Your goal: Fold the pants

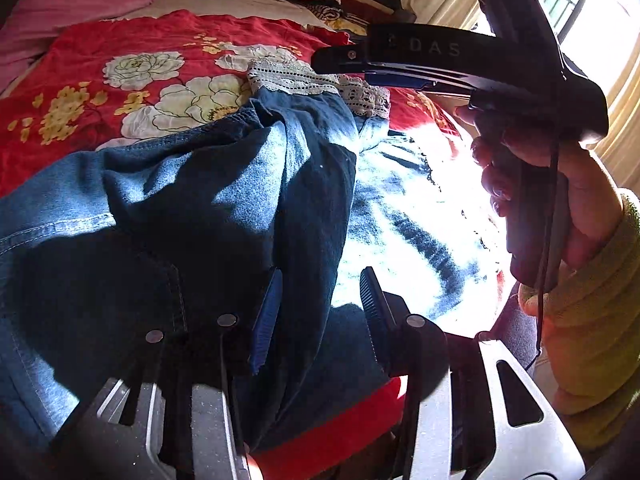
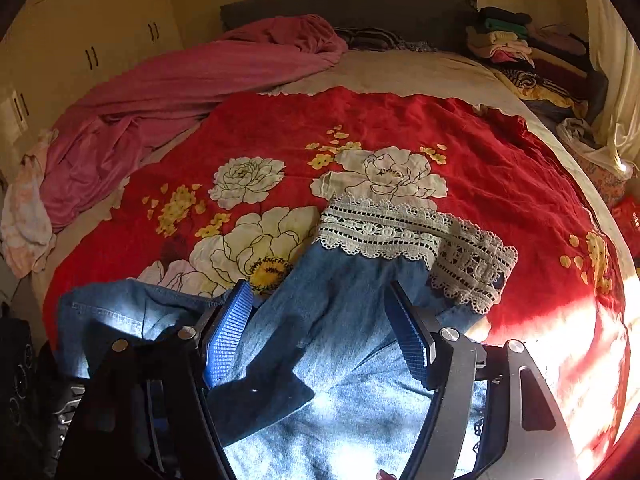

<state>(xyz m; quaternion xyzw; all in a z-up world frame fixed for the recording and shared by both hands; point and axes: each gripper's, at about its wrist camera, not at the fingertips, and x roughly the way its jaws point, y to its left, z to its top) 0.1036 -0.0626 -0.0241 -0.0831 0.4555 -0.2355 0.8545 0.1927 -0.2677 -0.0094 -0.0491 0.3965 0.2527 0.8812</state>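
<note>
1. The pants (image 2: 344, 320), blue denim with white lace cuffs (image 2: 400, 232), are lying on a red floral bedspread (image 2: 500, 168) covering the bed, with the legs doubled over each other.
2. The left tool (image 1: 320, 300) is hovering over the denim, its jaws apart; a raised fold of cloth is sitting between them, and I cannot tell whether the pads are pressing it.
3. The right tool (image 2: 320, 320) is standing released, jaws wide, above the legs, holding nothing.
4. A hand (image 1: 560, 200) in a yellow sleeve (image 1: 600, 300) is gripping the right tool's handle.
5. Folded clothes (image 2: 508, 44) are sitting piled near the headboard.
</note>
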